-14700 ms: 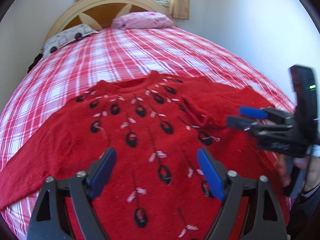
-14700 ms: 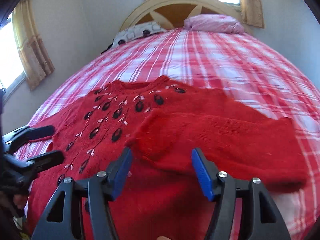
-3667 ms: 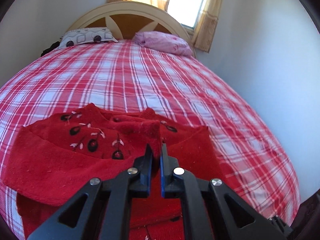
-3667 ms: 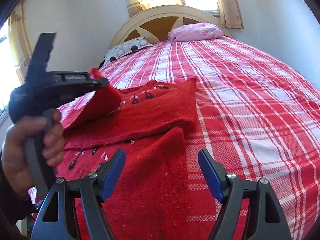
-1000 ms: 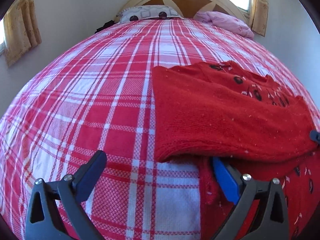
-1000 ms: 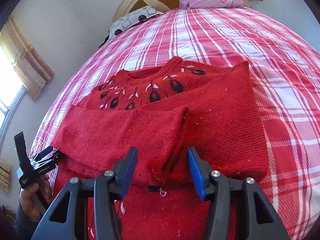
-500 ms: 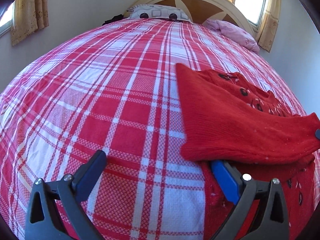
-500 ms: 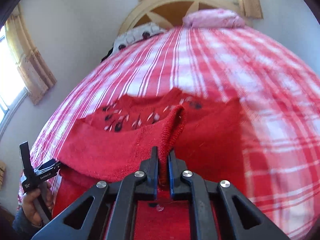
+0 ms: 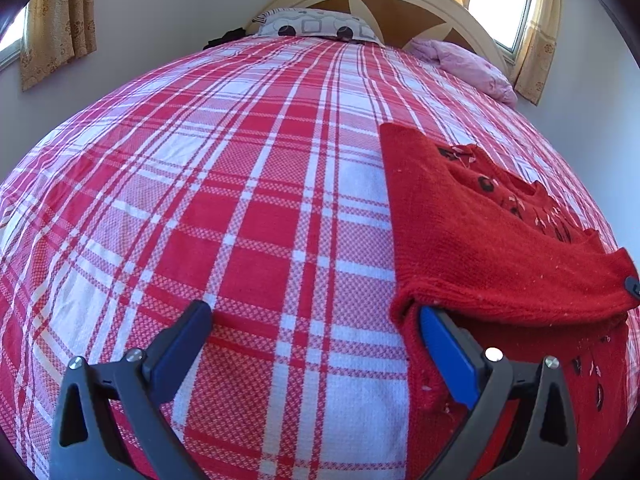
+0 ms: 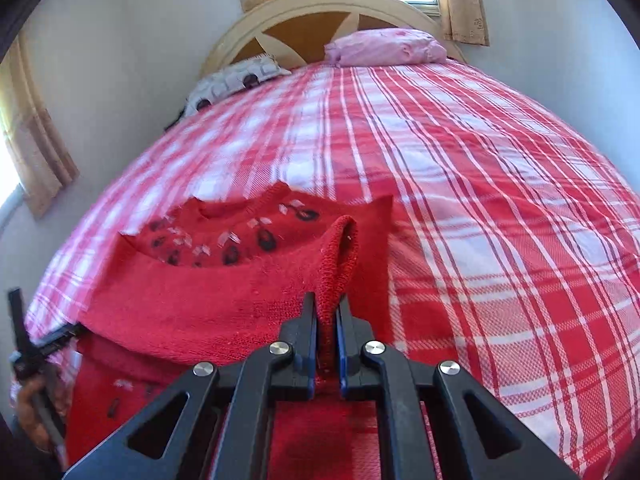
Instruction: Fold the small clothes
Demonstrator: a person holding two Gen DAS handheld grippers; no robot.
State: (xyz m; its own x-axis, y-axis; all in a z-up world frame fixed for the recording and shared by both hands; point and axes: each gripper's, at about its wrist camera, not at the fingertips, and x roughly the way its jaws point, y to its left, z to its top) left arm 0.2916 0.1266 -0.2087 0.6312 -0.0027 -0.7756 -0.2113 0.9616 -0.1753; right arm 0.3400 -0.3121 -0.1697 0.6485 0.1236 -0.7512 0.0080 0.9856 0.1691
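Note:
A red knitted sweater [image 9: 480, 240] with dark embroidered motifs lies partly folded on the plaid bed [image 9: 240, 200]. My left gripper [image 9: 312, 312] is open at the sweater's left edge. Its right pad [image 9: 444, 352] is tucked under the folded sleeve and its left pad rests over bare bedspread. In the right wrist view my right gripper [image 10: 326, 312] is shut on the sleeve cuff [image 10: 340, 248], which stands up in a raised fold above the sweater [image 10: 200, 304]. The left gripper [image 10: 32, 344] shows at that view's left edge, held by a hand [image 10: 36, 400].
The red and white plaid bedspread [image 10: 520, 240] stretches far beyond the sweater. A patterned pillow [image 9: 316, 28] and a pink pillow [image 10: 384, 46] lie against the arched headboard [image 10: 320, 12]. Curtained windows and pale walls surround the bed.
My right gripper's jaws went from open around the sleeve cuff to shut on it, and the cuff has lifted off the sweater. My left gripper stayed open at the sweater's left edge.

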